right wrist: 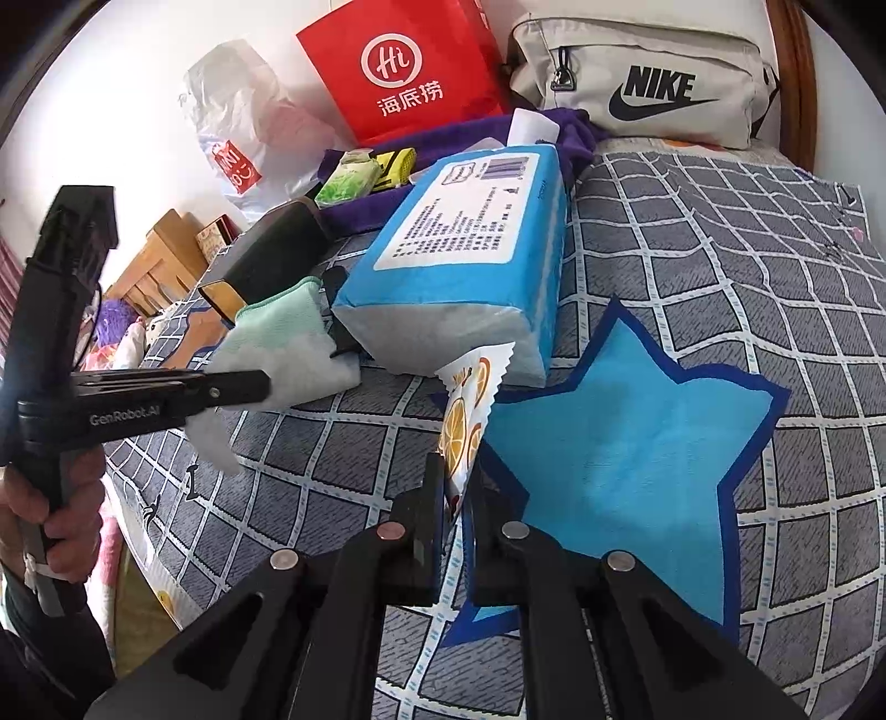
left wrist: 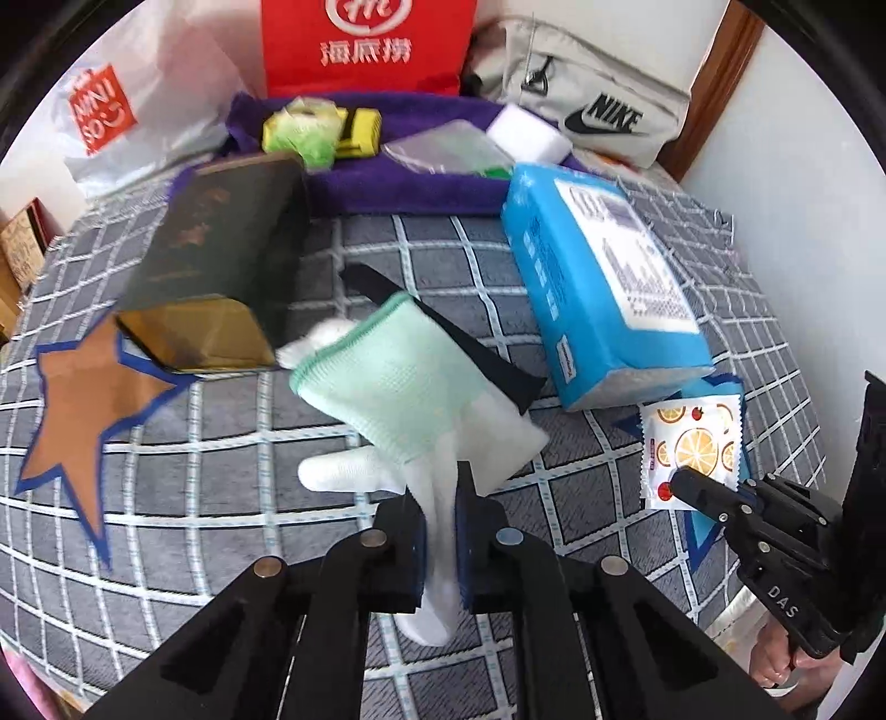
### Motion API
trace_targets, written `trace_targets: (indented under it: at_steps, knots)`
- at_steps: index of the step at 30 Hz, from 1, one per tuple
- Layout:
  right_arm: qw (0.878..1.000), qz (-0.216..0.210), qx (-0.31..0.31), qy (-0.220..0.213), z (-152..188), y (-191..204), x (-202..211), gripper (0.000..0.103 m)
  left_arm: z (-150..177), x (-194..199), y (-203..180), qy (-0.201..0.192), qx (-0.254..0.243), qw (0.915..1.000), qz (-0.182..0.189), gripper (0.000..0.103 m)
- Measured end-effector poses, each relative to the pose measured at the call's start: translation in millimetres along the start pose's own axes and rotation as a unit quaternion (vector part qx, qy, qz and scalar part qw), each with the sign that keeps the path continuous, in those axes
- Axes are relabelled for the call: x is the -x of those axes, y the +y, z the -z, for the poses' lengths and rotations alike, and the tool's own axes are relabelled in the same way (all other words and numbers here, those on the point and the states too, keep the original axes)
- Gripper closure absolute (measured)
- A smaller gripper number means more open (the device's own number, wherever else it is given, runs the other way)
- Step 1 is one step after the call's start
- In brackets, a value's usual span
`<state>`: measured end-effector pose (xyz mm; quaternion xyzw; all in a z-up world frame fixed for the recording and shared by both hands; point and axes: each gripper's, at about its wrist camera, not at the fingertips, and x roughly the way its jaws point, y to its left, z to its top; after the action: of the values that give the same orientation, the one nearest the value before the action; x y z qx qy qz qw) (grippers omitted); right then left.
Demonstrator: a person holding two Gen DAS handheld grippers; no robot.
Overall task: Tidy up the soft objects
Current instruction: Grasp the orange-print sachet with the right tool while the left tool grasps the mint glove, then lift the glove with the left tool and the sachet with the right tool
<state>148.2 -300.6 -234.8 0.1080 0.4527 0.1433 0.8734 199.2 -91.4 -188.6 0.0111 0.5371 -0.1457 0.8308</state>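
My left gripper (left wrist: 440, 531) is shut on a finger of a white glove with a mint-green cuff (left wrist: 398, 387) and holds it above the checked cloth; the glove also shows in the right wrist view (right wrist: 277, 343). My right gripper (right wrist: 457, 498) is shut on a white sachet printed with orange slices (right wrist: 465, 421), seen in the left wrist view too (left wrist: 689, 443). A black strap (left wrist: 470, 343) lies under the glove. A blue tissue pack (left wrist: 598, 288) lies beside both.
A brown star patch (left wrist: 83, 410) is at the left and a blue star patch (right wrist: 626, 443) at the right. A dark box (left wrist: 221, 277) lies left of the glove. Behind are a purple towel (left wrist: 387, 188), red bag (left wrist: 365, 44), Nike pouch (right wrist: 637, 77) and Miniso bag (left wrist: 105, 111).
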Motion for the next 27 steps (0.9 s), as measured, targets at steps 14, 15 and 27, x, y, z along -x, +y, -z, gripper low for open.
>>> trace_targets:
  at_steps: [14,15,27]
  knots:
    - [0.999,0.018,0.023,-0.041,-12.3,31.8,44.4,0.097,-0.5,84.2,35.9,-0.086,0.026,0.9957,-0.025,0.094]
    - [0.998,0.020,0.026,-0.044,-14.5,34.3,48.0,0.097,-1.0,88.2,37.2,-0.089,0.026,0.9954,-0.026,0.094]
    - [0.996,0.024,0.042,-0.081,-41.9,56.1,85.6,0.098,-10.3,134.3,37.3,-0.134,0.022,0.9904,-0.023,0.094]
